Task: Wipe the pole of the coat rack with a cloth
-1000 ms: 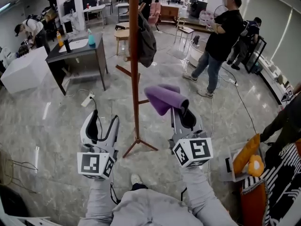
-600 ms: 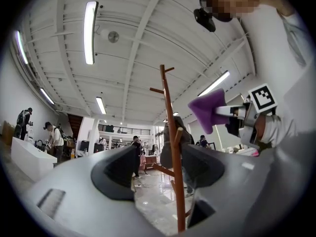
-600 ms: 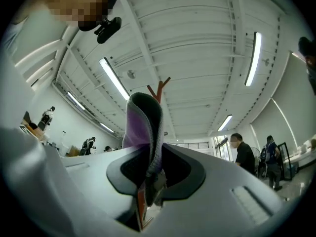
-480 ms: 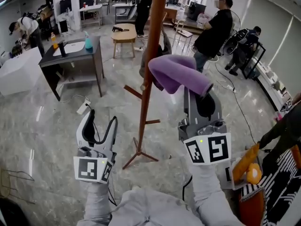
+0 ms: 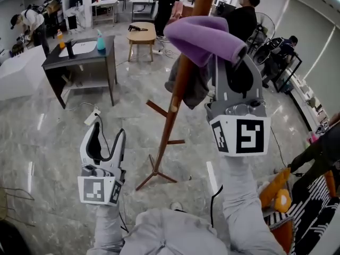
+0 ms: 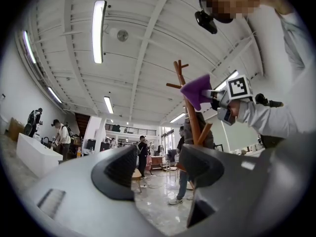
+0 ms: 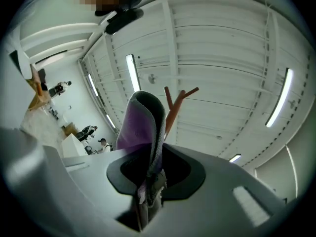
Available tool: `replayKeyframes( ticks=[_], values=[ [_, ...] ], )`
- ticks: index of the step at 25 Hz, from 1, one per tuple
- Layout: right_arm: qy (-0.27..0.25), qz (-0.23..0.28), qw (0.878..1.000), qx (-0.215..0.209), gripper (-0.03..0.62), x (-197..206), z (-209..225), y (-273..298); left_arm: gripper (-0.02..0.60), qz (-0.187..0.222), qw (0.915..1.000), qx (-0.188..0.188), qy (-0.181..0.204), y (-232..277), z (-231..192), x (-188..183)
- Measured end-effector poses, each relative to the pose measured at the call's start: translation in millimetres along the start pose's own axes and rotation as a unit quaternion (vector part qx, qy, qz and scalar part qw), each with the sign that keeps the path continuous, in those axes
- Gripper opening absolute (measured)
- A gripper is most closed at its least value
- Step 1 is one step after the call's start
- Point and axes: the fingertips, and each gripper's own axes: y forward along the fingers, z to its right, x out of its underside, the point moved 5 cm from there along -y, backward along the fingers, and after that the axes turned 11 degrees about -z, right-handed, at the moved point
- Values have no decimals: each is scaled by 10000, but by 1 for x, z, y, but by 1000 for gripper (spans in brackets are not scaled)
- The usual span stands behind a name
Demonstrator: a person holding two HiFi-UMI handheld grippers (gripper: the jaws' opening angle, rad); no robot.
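Low at the near edge, the left gripper (image 5: 108, 133) hangs over grey marble floor (image 5: 48, 142) with its jaws spread wide and only air between them, as the left gripper view (image 6: 158, 167) confirms. Higher and to the right, the right gripper (image 5: 234, 62) is raised, jaws pinched tight on a folded purple cloth (image 5: 204, 36) whose grey underside shows in the right gripper view (image 7: 140, 127). The cloth's free fold laps across the upper stretch of the brown wooden coat rack pole (image 5: 178, 97); actual contact cannot be judged.

Below it, a dark garment (image 5: 194, 84) hangs against the pole on the right gripper's side. The pole slants down to splayed wooden feet (image 5: 154, 174), just beside the left gripper. Left of the feet, bare floor runs out to a dark grey desk (image 5: 79, 54). Beyond stands a small wooden stool (image 5: 142, 33), well apart from the rack. A person in a black top (image 5: 241, 20) stands behind the raised gripper. An orange and yellow object (image 5: 279, 193) crowds the right edge.
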Motion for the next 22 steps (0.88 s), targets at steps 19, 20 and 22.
replayKeyframes(
  ticks=[19,20,22],
  values=[
    [-1161,-973,9868,-575,52,87,-48,-23,318,-147,9988,-449,-114,12,23,17],
    [-1142,-1066,9857,-629,52,93,-49,-26,318,-152,9988,-447,-109,12,24,17],
    [-1073,-1265,9833,-744,52,104,-53,-30,318,-166,9988,-454,-99,13,27,18]
  ],
)
